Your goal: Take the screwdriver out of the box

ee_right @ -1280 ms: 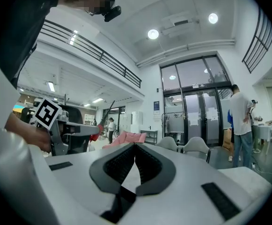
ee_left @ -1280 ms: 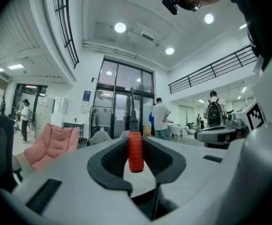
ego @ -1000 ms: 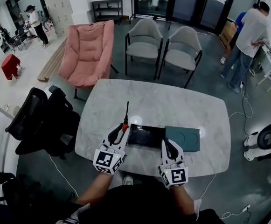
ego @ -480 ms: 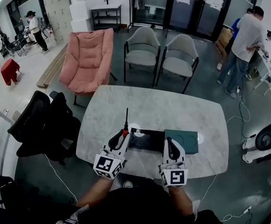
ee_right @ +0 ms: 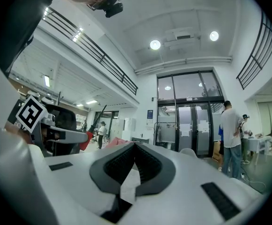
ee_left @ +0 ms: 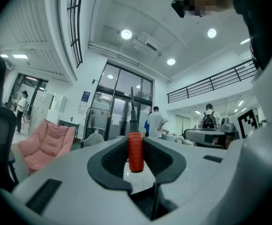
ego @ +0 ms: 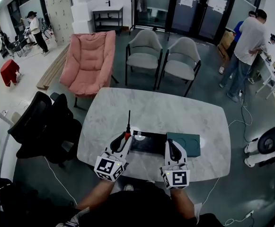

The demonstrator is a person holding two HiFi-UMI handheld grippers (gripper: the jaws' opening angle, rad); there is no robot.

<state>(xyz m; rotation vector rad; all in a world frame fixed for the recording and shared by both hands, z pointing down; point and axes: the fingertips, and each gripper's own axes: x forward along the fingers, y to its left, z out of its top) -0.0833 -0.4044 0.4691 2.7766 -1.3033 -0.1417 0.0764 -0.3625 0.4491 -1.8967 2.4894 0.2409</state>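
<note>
A pale marble surface (ego: 161,108) is set on a grey floor (ego: 208,86). Beyond its far edge, a pink lounge chair (ego: 90,60), a grey chair (ego: 144,51) and a second grey chair (ego: 182,58) are placed. A black office chair (ego: 38,122) is seen off its left edge. Glass doors (ego: 175,6) are lit by round ceiling lights (ee_right: 155,44).

The left arm (ego: 95,196) and the right arm (ego: 181,200) reach forward side by side, each hand holding its gripper level. The left gripper (ego: 126,137) is at the left end of the box (ego: 151,133) and angled slightly inward. Its jaws are clamped on the red handle of the screwdriver (ee_left: 136,152). The right gripper (ego: 171,144) is at the box's right end, its jaws pressed together with nothing between them.
</note>
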